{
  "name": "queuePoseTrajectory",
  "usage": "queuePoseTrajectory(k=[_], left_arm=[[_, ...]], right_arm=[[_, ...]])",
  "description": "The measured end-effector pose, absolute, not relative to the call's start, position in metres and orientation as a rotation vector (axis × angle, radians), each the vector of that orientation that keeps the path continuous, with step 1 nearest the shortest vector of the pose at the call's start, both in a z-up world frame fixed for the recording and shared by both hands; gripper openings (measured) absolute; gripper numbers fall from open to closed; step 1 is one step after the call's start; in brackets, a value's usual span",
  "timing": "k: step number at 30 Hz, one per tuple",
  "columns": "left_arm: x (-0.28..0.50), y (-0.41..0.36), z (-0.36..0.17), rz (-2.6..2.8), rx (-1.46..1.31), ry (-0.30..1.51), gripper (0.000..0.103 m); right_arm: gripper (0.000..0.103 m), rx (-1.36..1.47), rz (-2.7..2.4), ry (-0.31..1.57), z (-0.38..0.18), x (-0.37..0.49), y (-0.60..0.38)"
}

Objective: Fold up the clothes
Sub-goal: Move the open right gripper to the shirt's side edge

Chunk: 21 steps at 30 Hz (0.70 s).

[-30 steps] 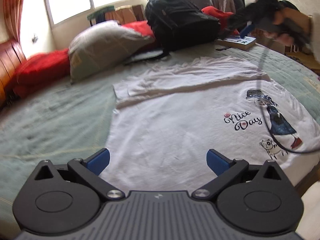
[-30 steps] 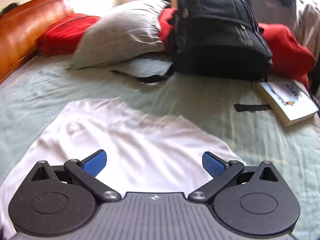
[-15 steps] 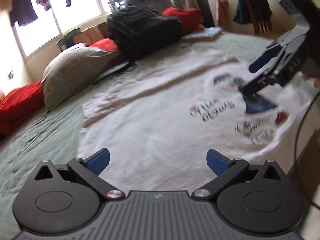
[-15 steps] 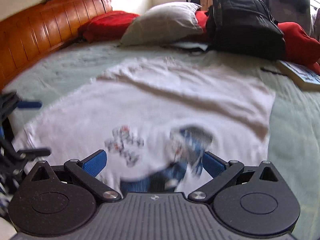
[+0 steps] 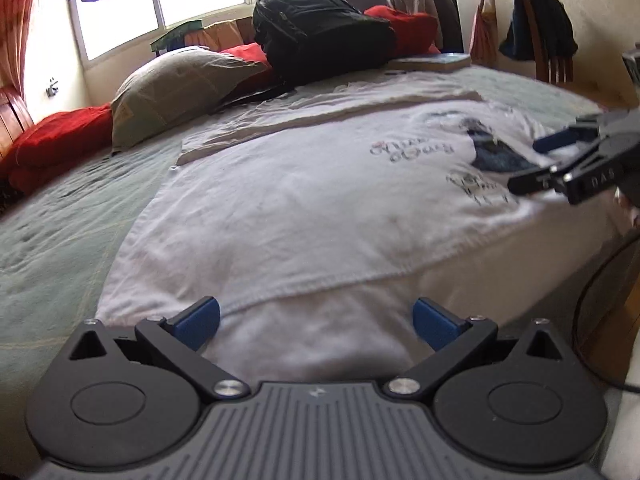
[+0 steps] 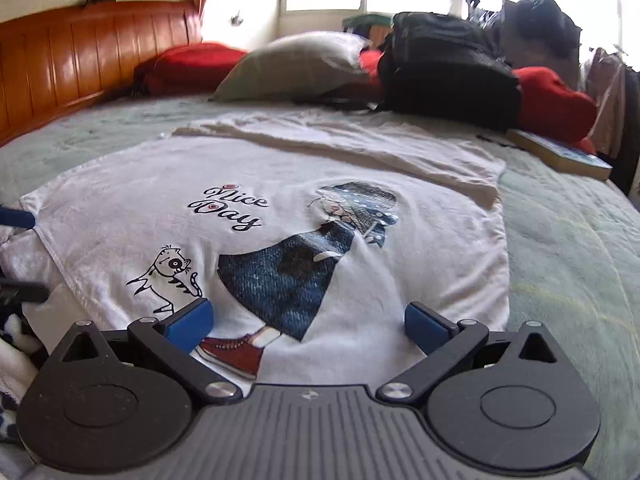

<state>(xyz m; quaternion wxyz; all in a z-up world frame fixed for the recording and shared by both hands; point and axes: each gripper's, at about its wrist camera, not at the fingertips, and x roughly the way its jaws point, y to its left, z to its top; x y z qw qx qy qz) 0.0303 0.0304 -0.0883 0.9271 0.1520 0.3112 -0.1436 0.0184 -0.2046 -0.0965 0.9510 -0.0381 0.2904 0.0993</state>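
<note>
Currently, both the left gripper (image 5: 316, 322) and right gripper (image 6: 306, 320) stand open over the white printed cotton T-shirt (image 6: 280, 216). It looks light and limp; pinch its near hem edge.

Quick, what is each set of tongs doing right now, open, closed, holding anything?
Left tongs: open, holding nothing, over the white printed cotton T-shirt.
Right tongs: open, holding nothing, over the same shirt.

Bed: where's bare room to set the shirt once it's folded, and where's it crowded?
Free: green bedspread right of the white T-shirt, short of the book; also the stretch between the shirt and the headboard. Crowded: far side, with grey pillow, black backpack and red cushions.
</note>
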Motion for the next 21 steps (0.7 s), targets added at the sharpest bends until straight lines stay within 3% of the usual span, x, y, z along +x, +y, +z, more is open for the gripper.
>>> queuePoseTrajectory(k=[7,21], left_arm=[[0.026,0.013,-0.069,-0.296,0.38,0.554,0.102],[0.011,0.022,-0.074,-0.431,0.14,0.722,0.102]], right_arm=[[0.103,-0.079,0.21,0.56,-0.1,0.006,-0.208],[0.103,-0.083,0.203,0.57,-0.101,0.007,-0.205]])
